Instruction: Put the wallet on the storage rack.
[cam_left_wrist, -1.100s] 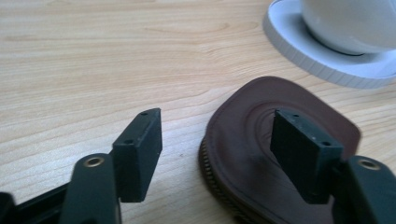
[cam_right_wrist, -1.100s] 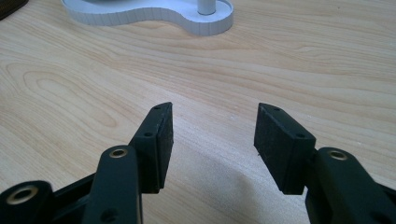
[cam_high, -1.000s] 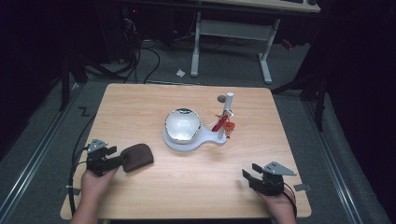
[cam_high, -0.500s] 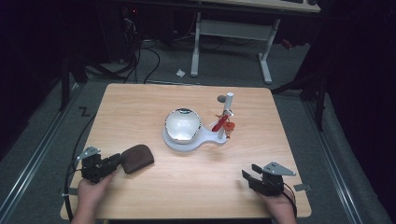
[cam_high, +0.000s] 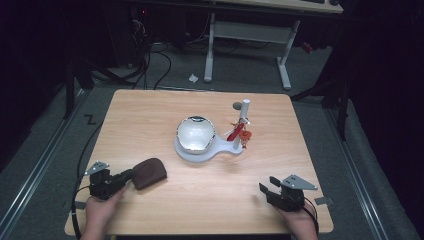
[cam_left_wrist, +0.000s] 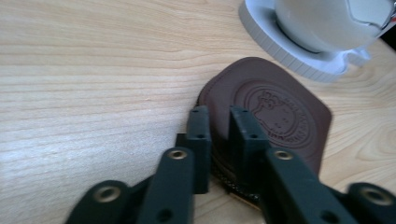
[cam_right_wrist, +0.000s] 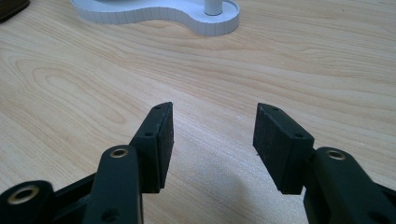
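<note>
Left tongs (cam_left_wrist: 218, 135) just closed on brown pouch (cam_left_wrist: 275, 112) edge.

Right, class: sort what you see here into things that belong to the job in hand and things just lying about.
In the job:
- brown leather pouch, its edge pinched
- left gripper, jaws just closed on it

Lying about:
- white stand with round mirror
- red tassel on its post
- right gripper, open above bare table

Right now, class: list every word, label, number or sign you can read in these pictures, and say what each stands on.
No text can be read here.
Brown leather pouch: a round embossed stamp with a small figure and a ring of lettering, too blurred to read.
White stand: no lettering seen.
</note>
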